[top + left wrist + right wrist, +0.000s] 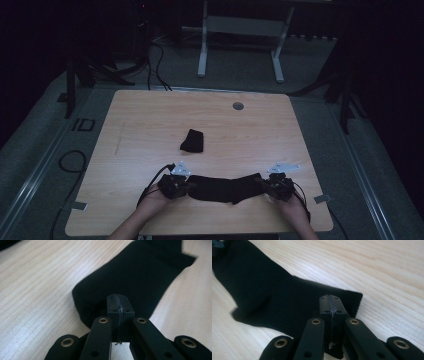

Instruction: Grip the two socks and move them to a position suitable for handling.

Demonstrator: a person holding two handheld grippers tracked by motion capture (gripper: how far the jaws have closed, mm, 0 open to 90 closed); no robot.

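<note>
You have the left gripper (176,187) and right gripper (276,187), fingers together, apparently pinching opposite ends of the black sock (225,188), stretching it flat along the near worktop (150,120).

One overhead camera, two close gripper cameras

The high view looked forward and down over the whole table (150,115); each gripper view sat low, close behind its jaws, sharing the black sock (225,188) (140,272) (274,305) at 6 o'clock.
</note>
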